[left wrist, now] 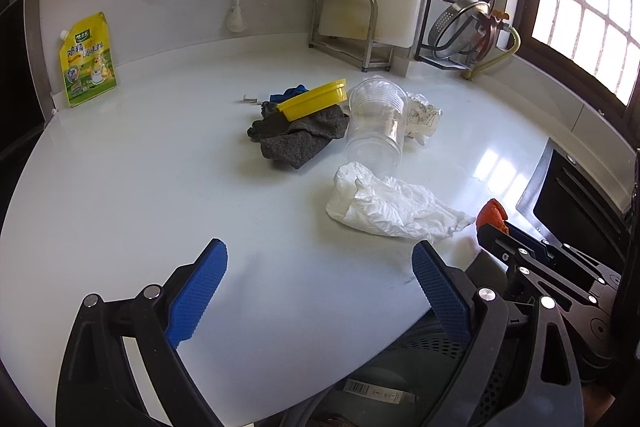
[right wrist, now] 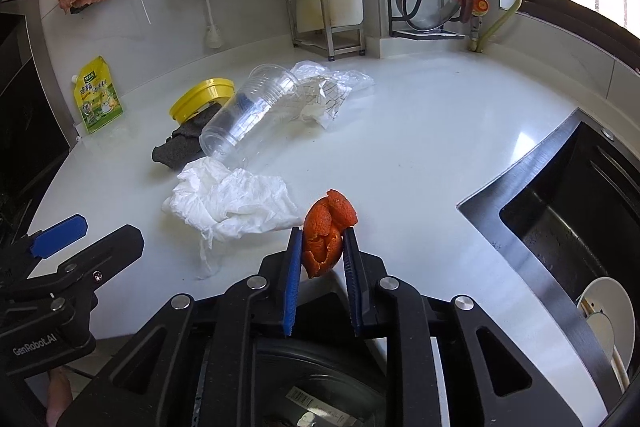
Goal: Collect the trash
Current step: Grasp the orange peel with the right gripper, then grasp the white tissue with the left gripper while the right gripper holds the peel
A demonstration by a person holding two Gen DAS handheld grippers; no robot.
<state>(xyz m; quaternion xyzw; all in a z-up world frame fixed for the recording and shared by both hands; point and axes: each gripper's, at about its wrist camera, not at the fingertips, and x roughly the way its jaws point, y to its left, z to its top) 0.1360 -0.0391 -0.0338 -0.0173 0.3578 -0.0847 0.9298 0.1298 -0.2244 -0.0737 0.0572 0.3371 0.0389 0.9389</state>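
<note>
The right gripper (right wrist: 322, 247) is clenched on a piece of orange peel (right wrist: 326, 231), its blue pads pressing the peel from both sides at the near edge of the counter (right wrist: 420, 147). The left gripper (left wrist: 320, 267) is released, its jaws spread wide with nothing between them, hovering over bare counter near the tissue (left wrist: 384, 207).

The peel is curled and torn, and the pads hold only its lower part; most likely it could fold or tear and slip out on the way to the bin (right wrist: 320, 379), which shows dark below the counter edge, directly under the grippers. A release made too soon would drop the peel on the counter edge or the floor.

The tissue lies just left of the peel, with a loose tail trailing toward the near edge; a sideways sweep of either gripper could drag it off. The clear cup (right wrist: 248, 115) lies on its side just beyond the tissue, touching a grey cloth (right wrist: 176, 147) and crumpled plastic (right wrist: 324, 95), and would probably roll if nudged.
</note>
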